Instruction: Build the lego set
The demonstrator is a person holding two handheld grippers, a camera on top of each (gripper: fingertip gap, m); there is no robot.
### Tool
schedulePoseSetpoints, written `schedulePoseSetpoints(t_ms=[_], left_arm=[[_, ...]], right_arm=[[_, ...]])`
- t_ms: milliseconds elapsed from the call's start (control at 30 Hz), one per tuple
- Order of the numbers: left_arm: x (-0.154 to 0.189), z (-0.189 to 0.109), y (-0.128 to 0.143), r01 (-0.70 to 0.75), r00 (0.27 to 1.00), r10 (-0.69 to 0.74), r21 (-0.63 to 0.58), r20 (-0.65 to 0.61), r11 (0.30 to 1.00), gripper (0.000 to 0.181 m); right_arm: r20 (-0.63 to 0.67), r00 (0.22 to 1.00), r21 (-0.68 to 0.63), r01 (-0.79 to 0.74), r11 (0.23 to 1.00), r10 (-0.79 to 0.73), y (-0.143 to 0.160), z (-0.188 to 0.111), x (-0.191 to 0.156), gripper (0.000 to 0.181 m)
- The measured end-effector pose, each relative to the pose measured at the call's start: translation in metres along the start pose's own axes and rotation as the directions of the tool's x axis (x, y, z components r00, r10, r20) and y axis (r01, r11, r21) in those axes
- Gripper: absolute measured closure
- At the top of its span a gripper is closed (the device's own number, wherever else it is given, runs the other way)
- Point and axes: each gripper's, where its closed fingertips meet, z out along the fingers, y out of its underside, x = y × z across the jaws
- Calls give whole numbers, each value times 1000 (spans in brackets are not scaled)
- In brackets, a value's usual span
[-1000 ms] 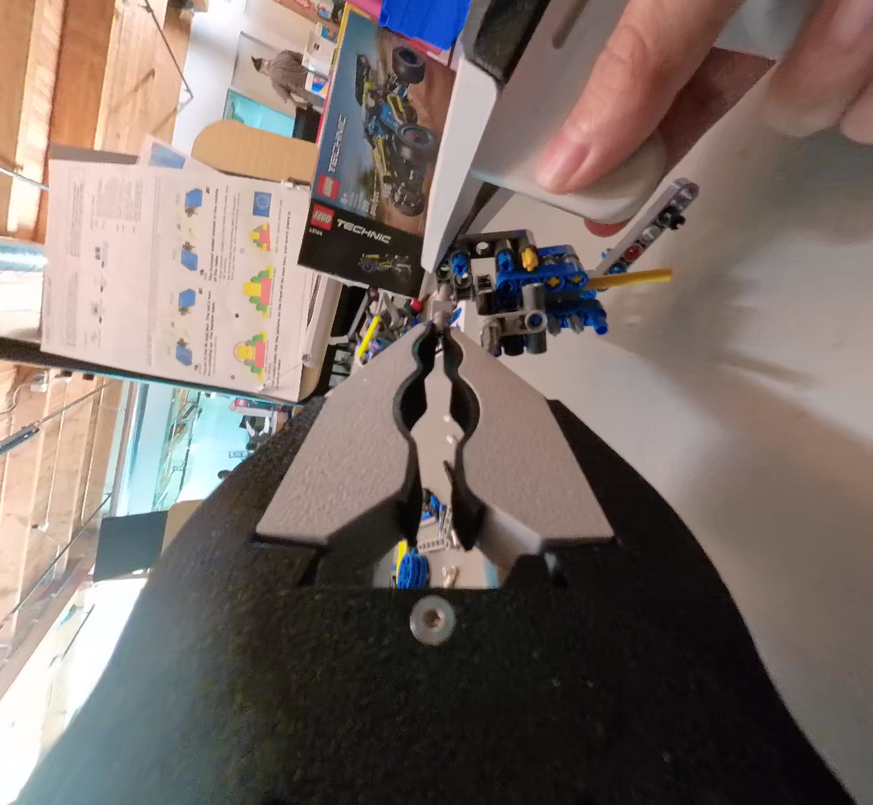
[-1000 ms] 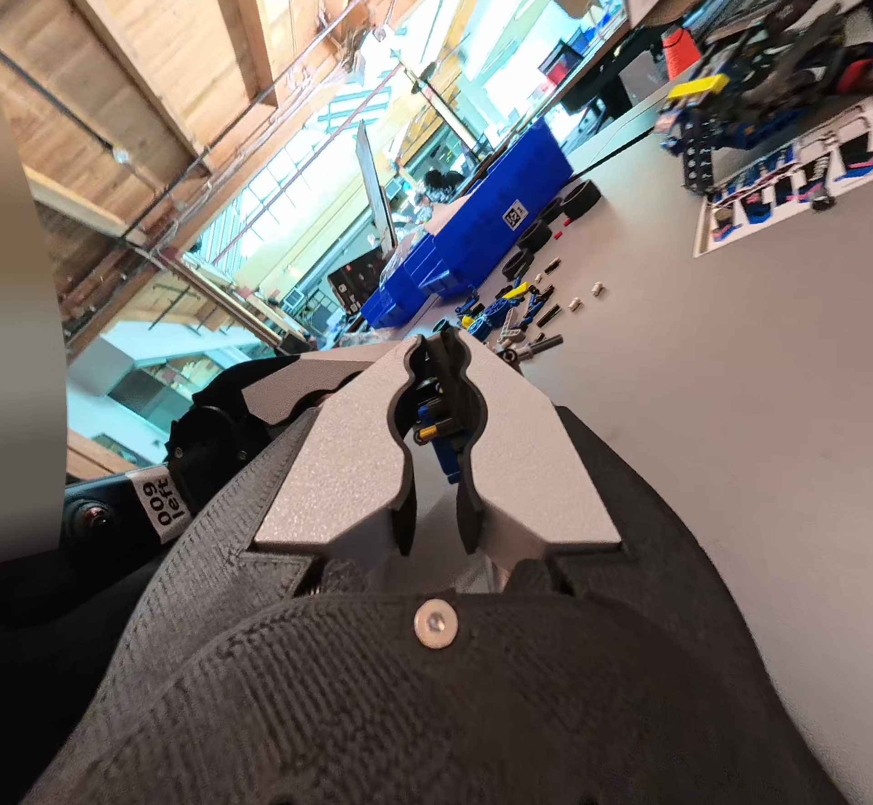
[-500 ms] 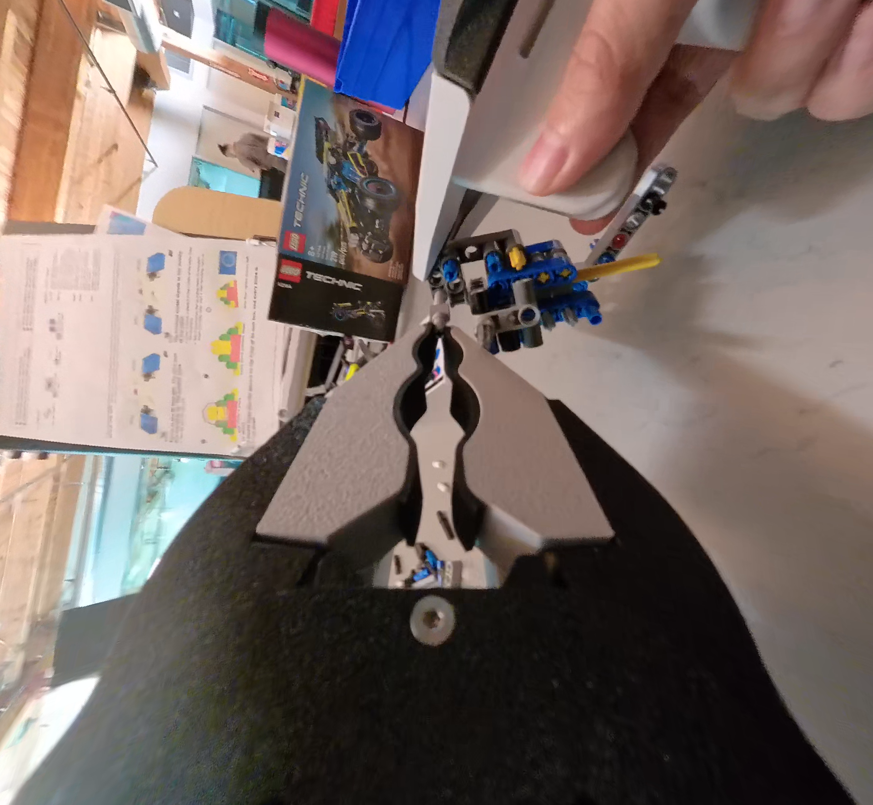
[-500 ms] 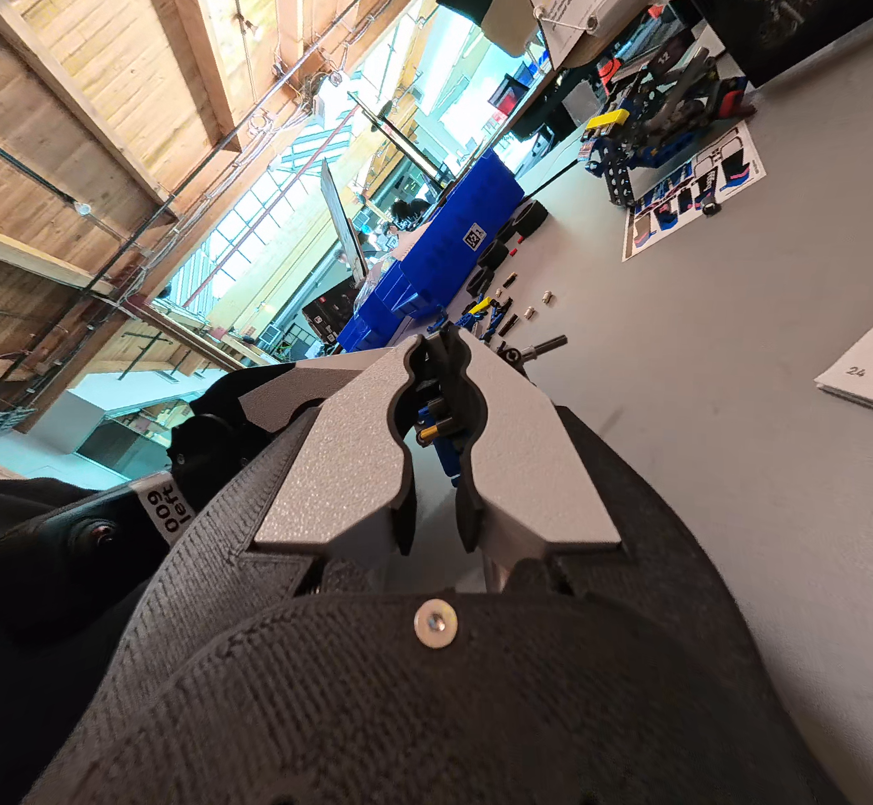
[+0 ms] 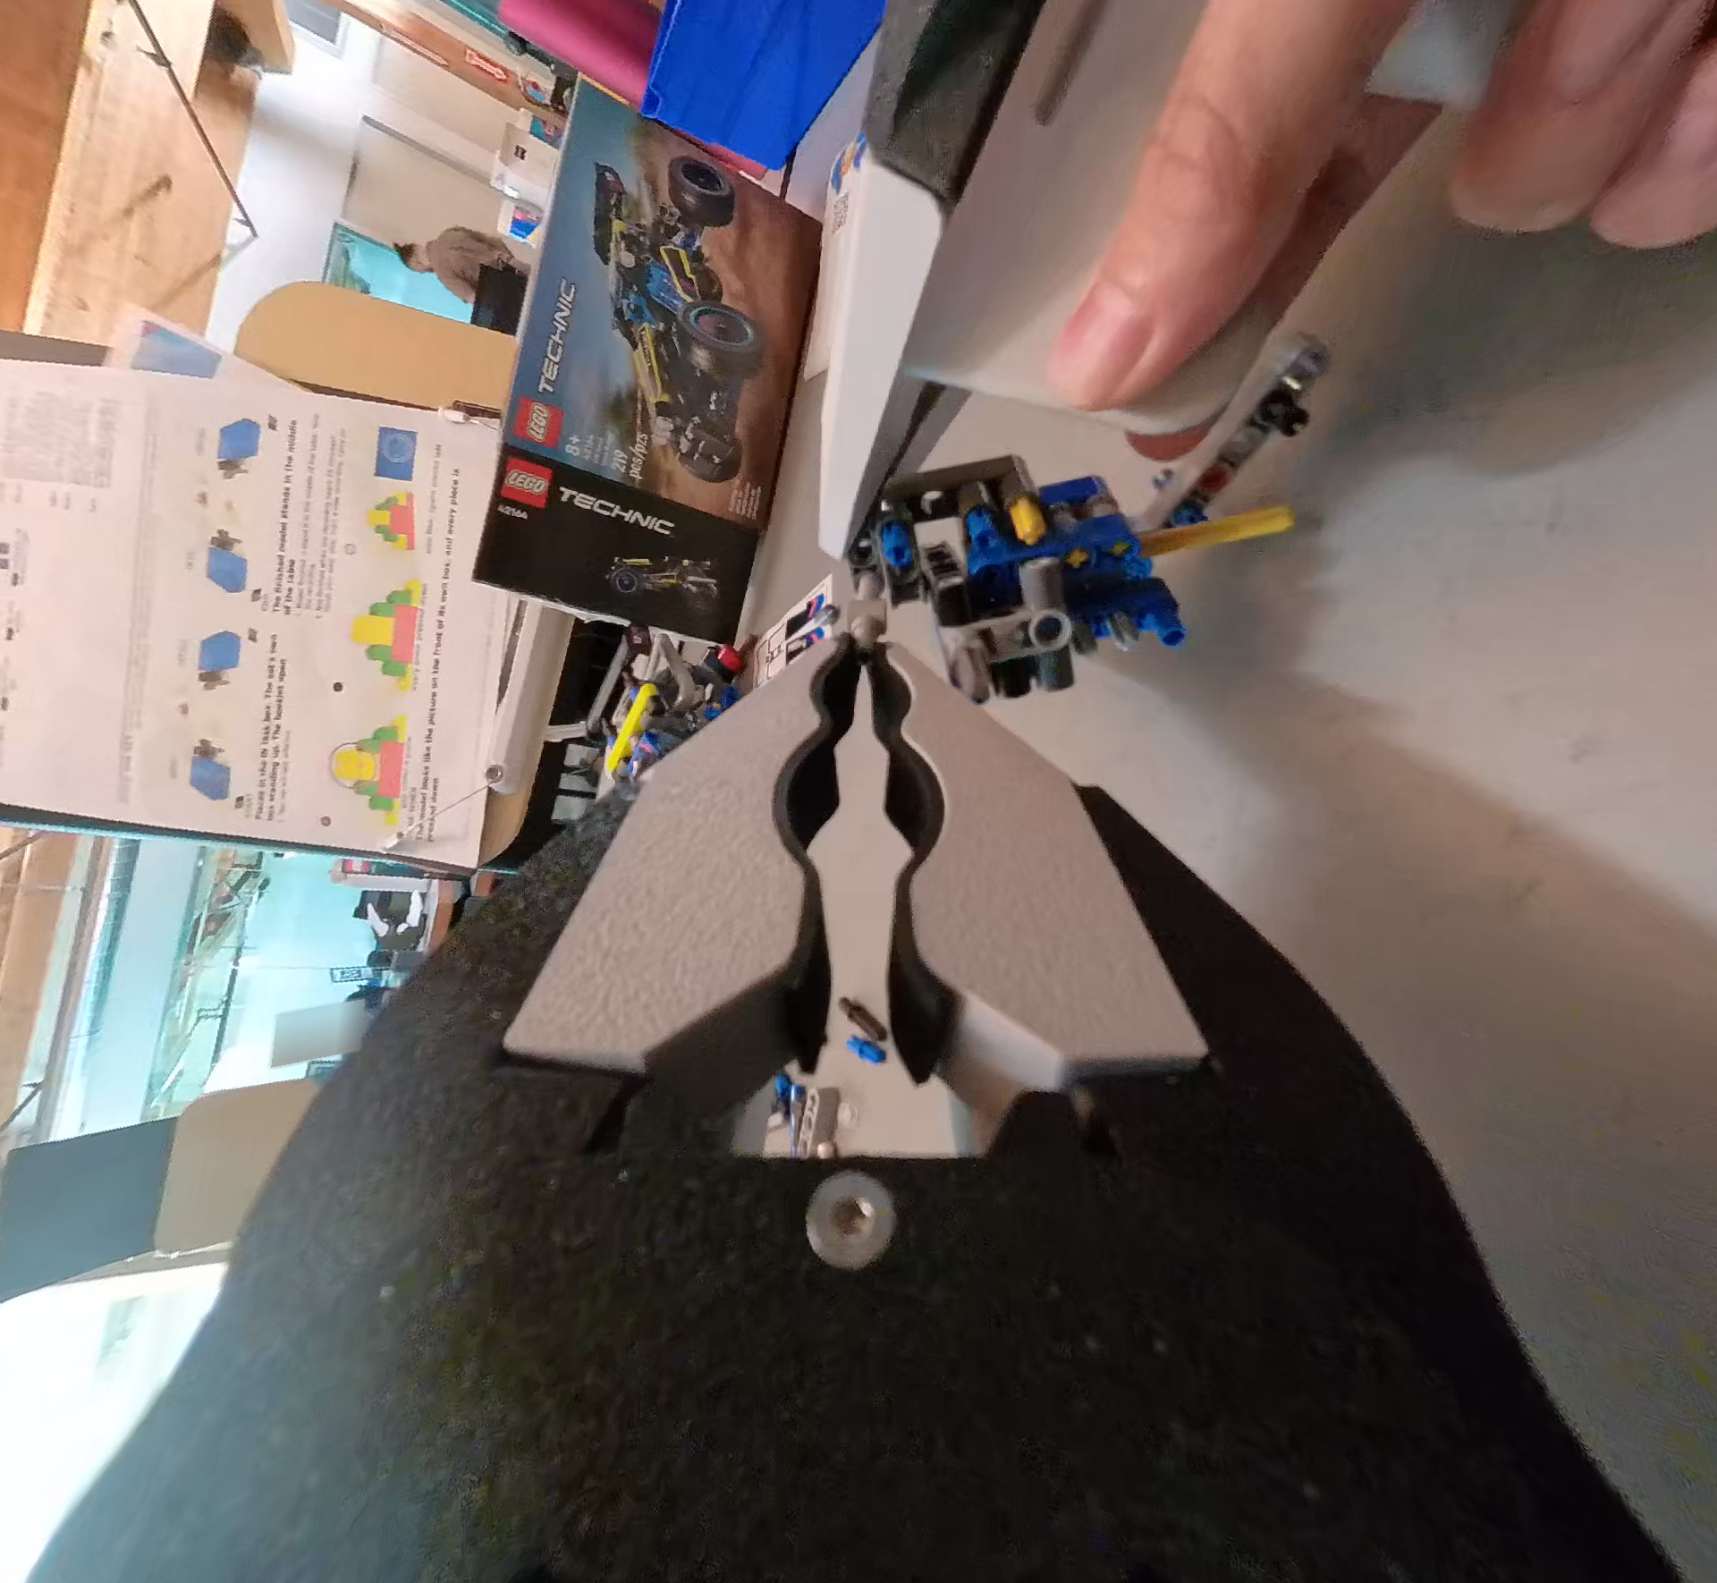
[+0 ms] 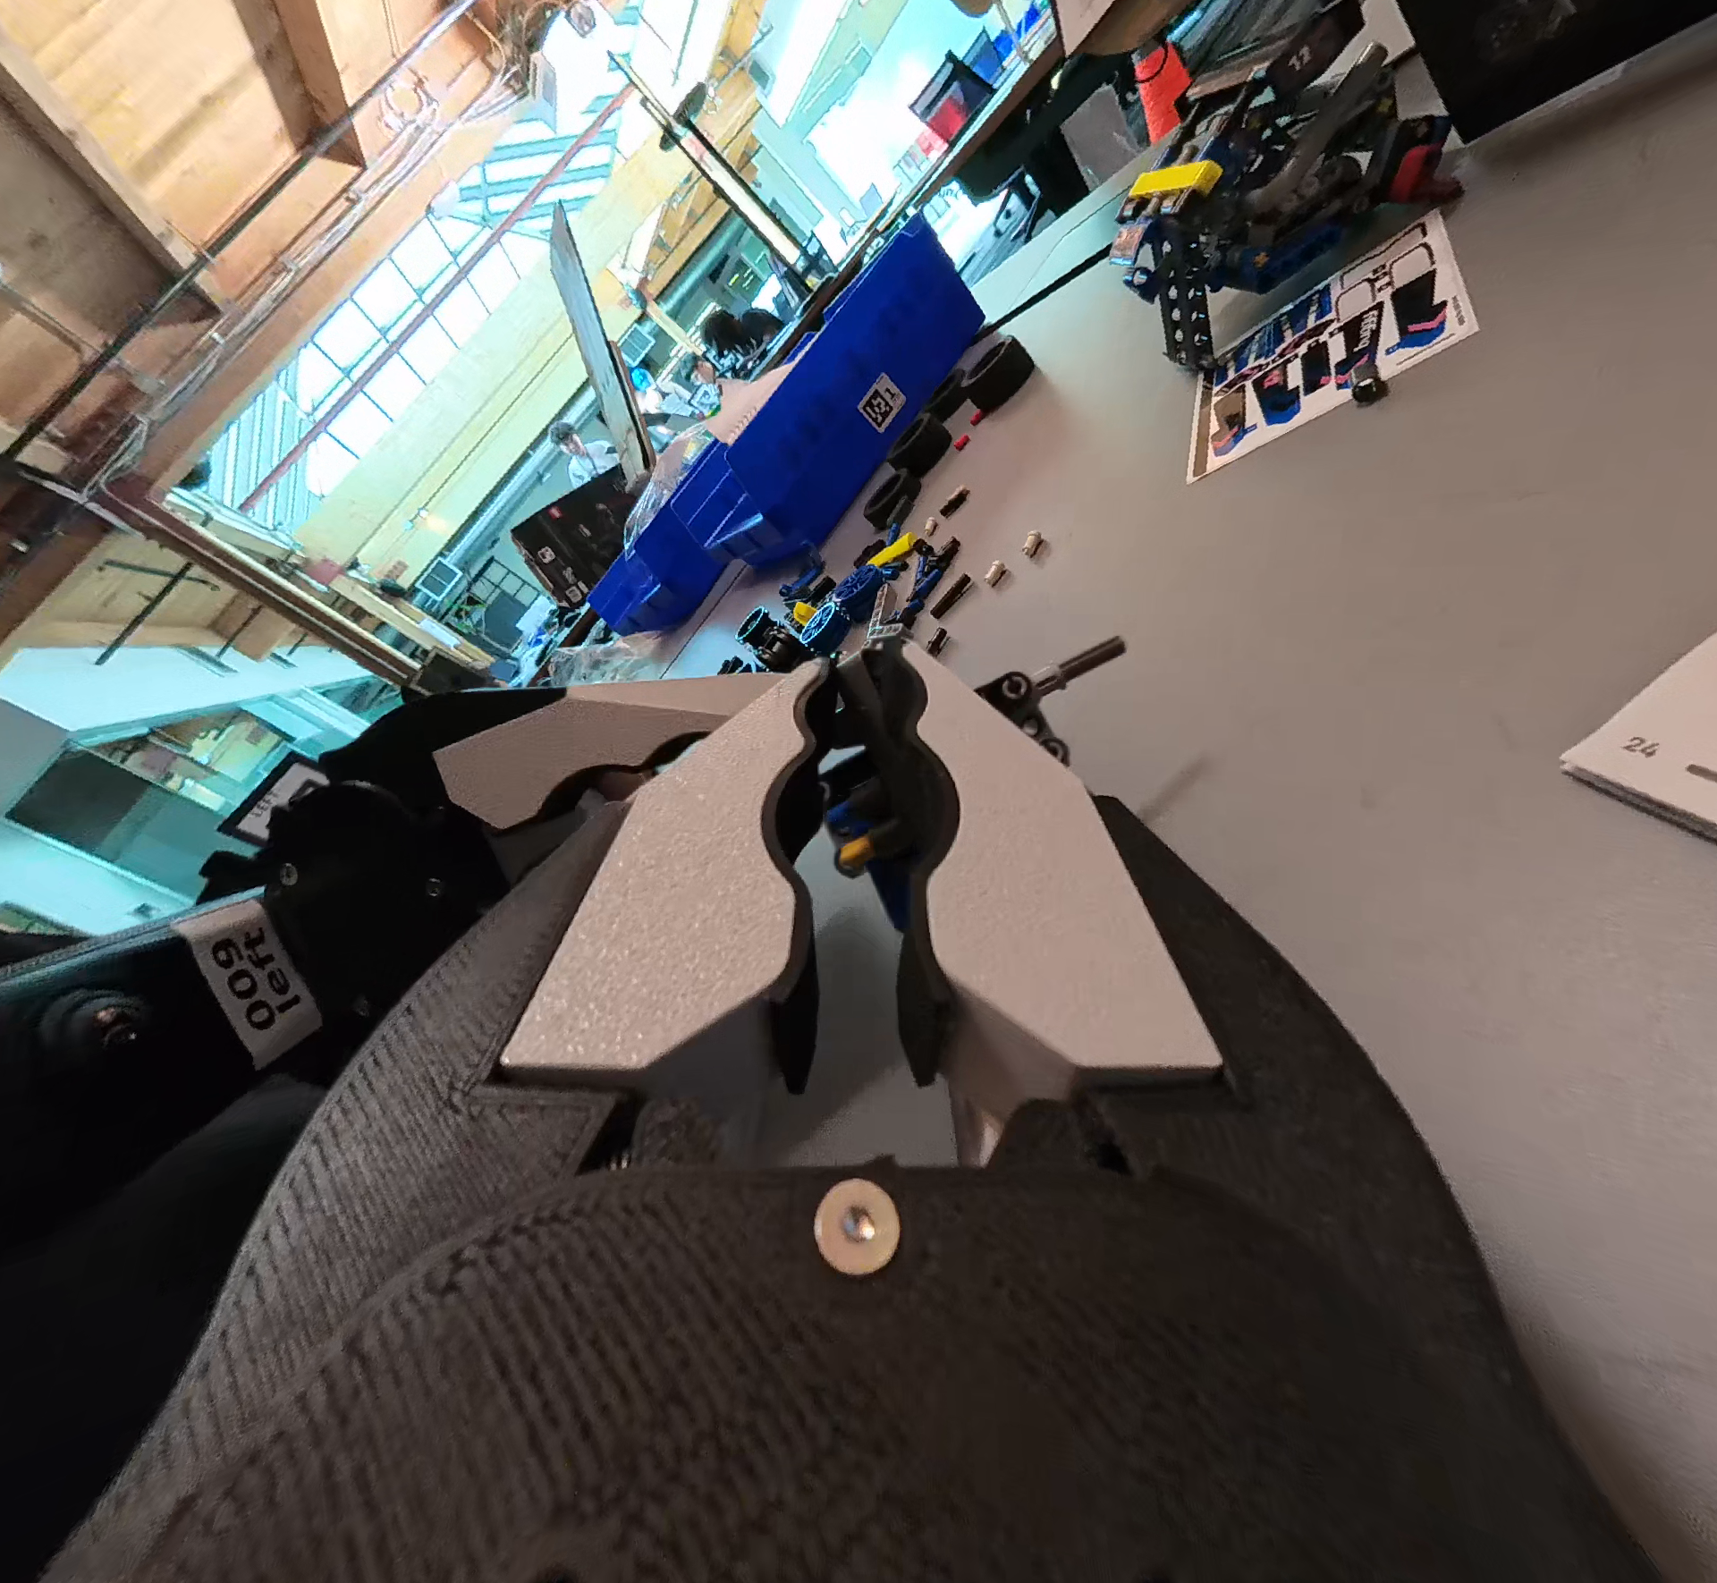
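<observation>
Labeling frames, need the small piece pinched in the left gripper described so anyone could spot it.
Start at the boxed set's carton standing on the grey table; just right of it the right gripper holds a blue and black subassembly. The left gripper is shut on a small grey pin, plain grey, unlike those blue, black and yellow parts.

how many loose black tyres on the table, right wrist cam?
4 tyres in a row beside the blue bin: far end, one partly hidden behind it, two nearer. Others may be hidden.
</observation>
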Motion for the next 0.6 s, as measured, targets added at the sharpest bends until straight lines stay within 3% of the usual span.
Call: schedulePoseSetpoints(t_ms=[400,600], left_arm=[[12,14,0,34,999,-34,14,-42,999,181],[12,18,-4,72,996,-69,56,-51,996,181]], right_arm=[[18,988,-184,154,971,-153,4,-8,8,172],[-14,929,-376,337,863,-369,6,-13,12,162]])
